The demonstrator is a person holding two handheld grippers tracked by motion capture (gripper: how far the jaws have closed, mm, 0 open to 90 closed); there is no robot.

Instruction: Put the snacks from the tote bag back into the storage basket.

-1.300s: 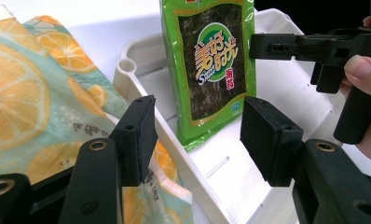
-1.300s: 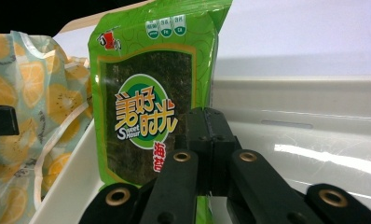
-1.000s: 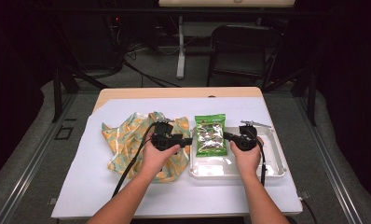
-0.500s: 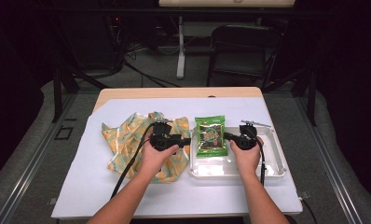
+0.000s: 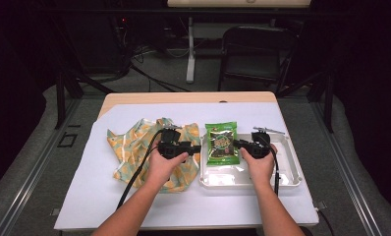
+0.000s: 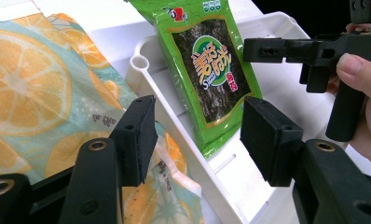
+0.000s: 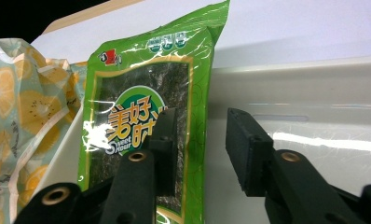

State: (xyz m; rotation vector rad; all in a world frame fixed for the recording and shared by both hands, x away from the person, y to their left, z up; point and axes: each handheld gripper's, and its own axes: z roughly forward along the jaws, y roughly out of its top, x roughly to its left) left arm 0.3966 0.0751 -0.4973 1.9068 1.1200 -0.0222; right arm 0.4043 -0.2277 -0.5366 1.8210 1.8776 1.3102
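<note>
Right claw (image 5: 238, 143) has just spread off the green foil seaweed packet (image 5: 221, 143), left claw (image 5: 195, 146) spread too; propped on the white plastic tray (image 5: 289, 167) rim, the packet may slide.

High overview; two close tool views

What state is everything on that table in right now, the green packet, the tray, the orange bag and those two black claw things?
Seaweed packet: sealed, propped with its top over the tray's far rim.
White tray: upright, holding the packet.
Orange-print bag: crumpled, lying flat beside the tray.
Left gripper: open, holding nothing.
Right gripper: open, jaws have just been opening, beside the packet's edge without pressing on it.
</note>
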